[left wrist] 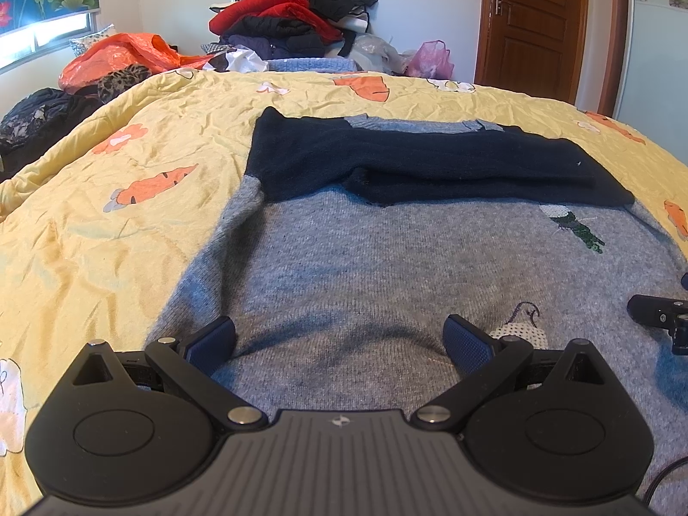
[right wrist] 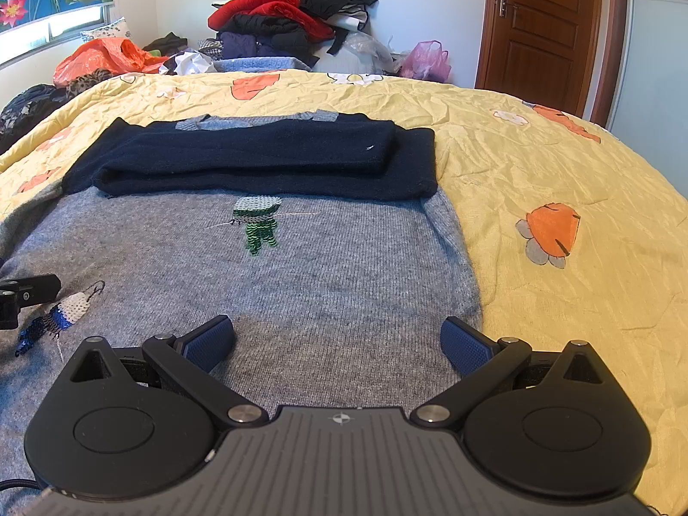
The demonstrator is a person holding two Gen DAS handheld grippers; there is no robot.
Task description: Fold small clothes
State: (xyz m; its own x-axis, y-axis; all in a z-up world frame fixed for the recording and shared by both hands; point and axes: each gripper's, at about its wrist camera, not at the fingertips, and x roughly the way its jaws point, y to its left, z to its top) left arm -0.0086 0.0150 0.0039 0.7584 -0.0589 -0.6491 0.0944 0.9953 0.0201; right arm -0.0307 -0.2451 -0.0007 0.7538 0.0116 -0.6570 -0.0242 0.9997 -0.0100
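Note:
A grey knit sweater (left wrist: 352,266) with sequin birds lies flat on the yellow bedspread (left wrist: 107,223). Its navy sleeves (left wrist: 430,163) are folded across the chest. It also shows in the right wrist view (right wrist: 301,275), with the navy sleeves (right wrist: 258,159) stacked above a green sequin bird (right wrist: 258,228). My left gripper (left wrist: 339,344) is open and empty over the hem's left part. My right gripper (right wrist: 337,342) is open and empty over the hem's right part. Each gripper's tip shows at the edge of the other view, the right one (left wrist: 658,314) and the left one (right wrist: 26,292).
A pile of red, black and navy clothes (left wrist: 292,13) stands past the bed's far edge. An orange plastic bag (left wrist: 116,58) and dark clothes lie at the far left. A pink bag (left wrist: 430,58) sits by a wooden door (left wrist: 537,21). The bedspread (right wrist: 580,258) stretches to the right.

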